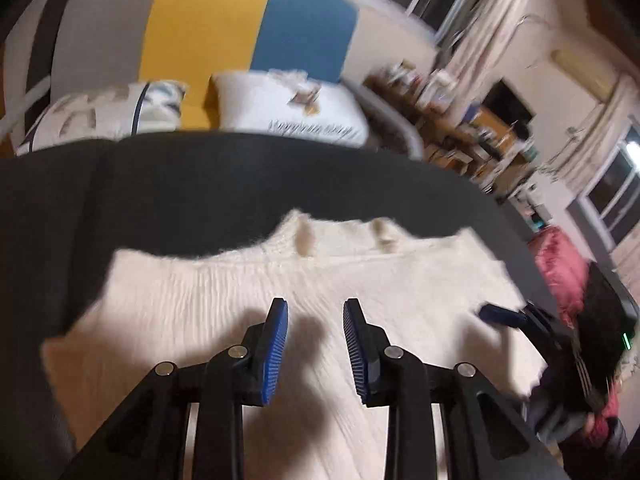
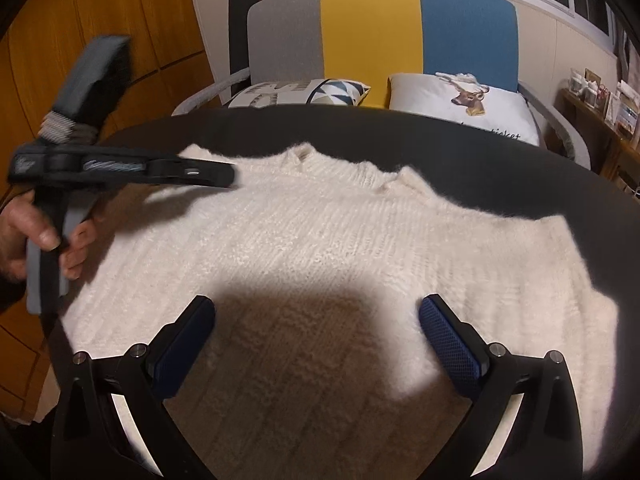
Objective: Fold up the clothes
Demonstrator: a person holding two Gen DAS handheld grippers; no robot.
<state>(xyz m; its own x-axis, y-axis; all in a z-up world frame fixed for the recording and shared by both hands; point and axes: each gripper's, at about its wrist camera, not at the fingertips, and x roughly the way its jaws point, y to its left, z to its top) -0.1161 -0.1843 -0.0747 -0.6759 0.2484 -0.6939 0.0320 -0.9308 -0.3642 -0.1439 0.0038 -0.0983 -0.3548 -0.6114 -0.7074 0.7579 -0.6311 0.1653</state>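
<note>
Two cushions sit on the chair (image 2: 372,28) past the far edge of the desk (image 2: 500,168), and that's the only writing I can find. The right one, a white cushion (image 2: 460,108) with a deer head printed on it, has script along its bottom edge; I can make out "ticket" and nothing before it. The patterned cushion (image 2: 296,92) to its left has big grey letters, too cut off to read. No labels on the sweater (image 2: 320,240).

The cream knit sweater lies flat on the dark desk, collar on the far side, straight under and ahead of both sets of fingers.

My left gripper (image 1: 315,344) has its fingers partly apart with nothing between them, hovering above the knit, not touching as far as I can see. My right gripper (image 2: 316,340) has its fingers spread wide, also empty, throwing a big shadow on the fabric beneath.

A cluttered shelf (image 2: 600,96) stands off to the right of the chair, items too small to read.
</note>
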